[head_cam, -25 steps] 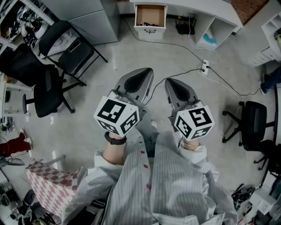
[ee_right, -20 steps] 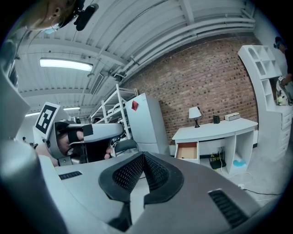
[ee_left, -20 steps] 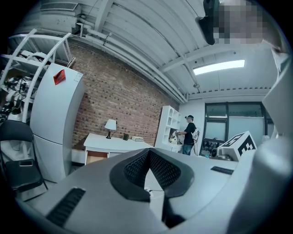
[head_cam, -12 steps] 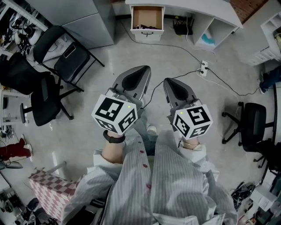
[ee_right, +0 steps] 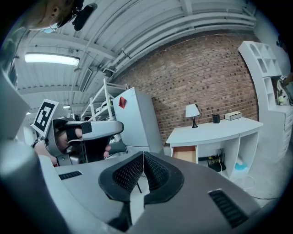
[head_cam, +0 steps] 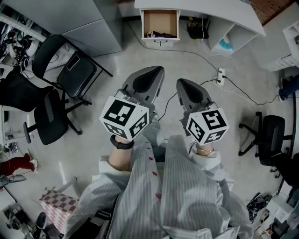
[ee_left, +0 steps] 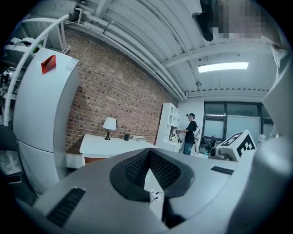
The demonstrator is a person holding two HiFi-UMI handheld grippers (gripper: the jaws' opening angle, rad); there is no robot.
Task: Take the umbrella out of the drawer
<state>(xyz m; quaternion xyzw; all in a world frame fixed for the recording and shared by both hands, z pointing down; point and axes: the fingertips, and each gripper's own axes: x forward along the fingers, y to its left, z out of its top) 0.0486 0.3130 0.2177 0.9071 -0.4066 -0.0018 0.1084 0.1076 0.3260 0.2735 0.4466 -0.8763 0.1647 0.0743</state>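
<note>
Floor (head_cam: 117, 60): pale concrete.
Drawer (head_cam: 160, 21): open, at white desk's (head_cam: 210, 7) left end.
Left gripper (head_cam: 155, 71): closed, empty.
Right gripper (head_cam: 183, 84): closed, empty.

Brick wall (ee_right: 206, 77), white desk (ee_right: 215, 129), grey floor (head_cam: 140, 51)

**Left tool** (head_cam: 155, 71): held out ahead of your chest, pointing forward, roughly level. Jaws together at tips, nothing between. Left marker cube (head_cam: 125, 118) at rear, just above your left wrist (head_cam: 119, 158).

**Right tool** (head_cam: 183, 84): beside left tool, near but apart, roughly parallel, tipped slightly downward. Jaws together, nothing between. Right marker cube (head_cam: 207, 125) at rear, over your right wrist (head_cam: 204, 152).

**Forearms:** both in striped sleeves (head_cam: 187, 186), drawn in close before your body.
</note>
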